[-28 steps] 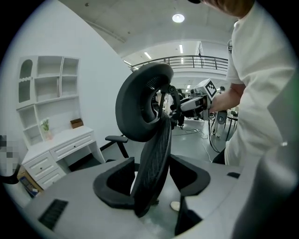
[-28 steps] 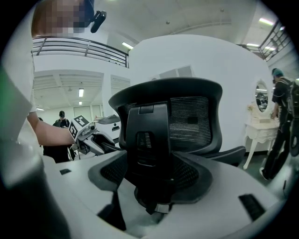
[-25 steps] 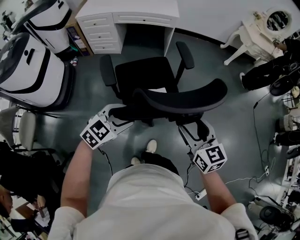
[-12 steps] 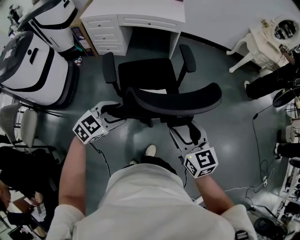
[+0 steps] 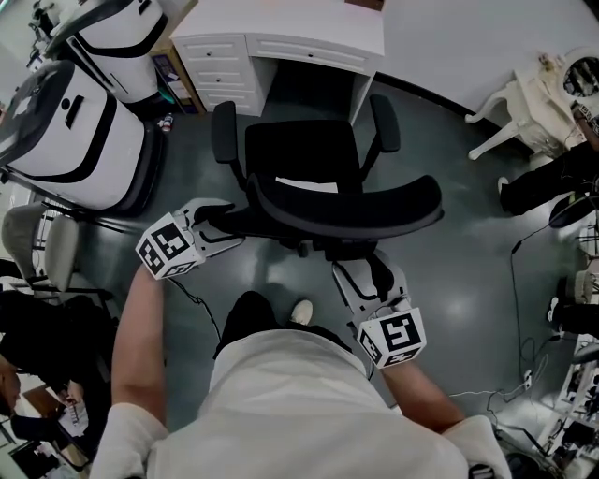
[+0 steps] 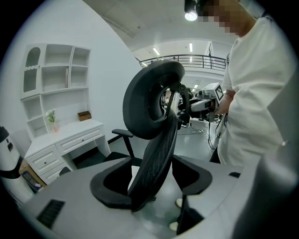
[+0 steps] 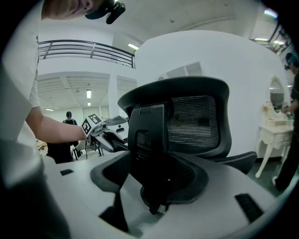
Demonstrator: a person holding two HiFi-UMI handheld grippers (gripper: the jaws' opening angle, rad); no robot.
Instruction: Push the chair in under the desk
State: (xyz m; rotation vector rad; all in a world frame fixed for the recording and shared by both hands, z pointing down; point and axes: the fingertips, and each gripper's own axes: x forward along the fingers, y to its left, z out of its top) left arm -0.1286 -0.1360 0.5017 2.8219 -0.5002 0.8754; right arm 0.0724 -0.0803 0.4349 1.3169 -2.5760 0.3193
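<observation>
Mid-push. Office chair (image 5: 299, 154) faces the white desk (image 5: 281, 23), seat front just short of the kneehole, not yet under.

Left gripper (image 5: 223, 221) straddles the backrest (image 5: 356, 198) edge. Jaws apart, just been opening, no pinch.

Right gripper (image 5: 360, 273) straddles the rear spine. Jaws wide, just been closing, no clear pinch.

Next, by my reading: push straight, both sides even.

Tight spots: left armrest (image 5: 223, 136) near the drawer unit (image 5: 220, 65), right armrest (image 5: 386, 122) near the desk's side panel. Cable (image 5: 515, 281) lies off right.
</observation>
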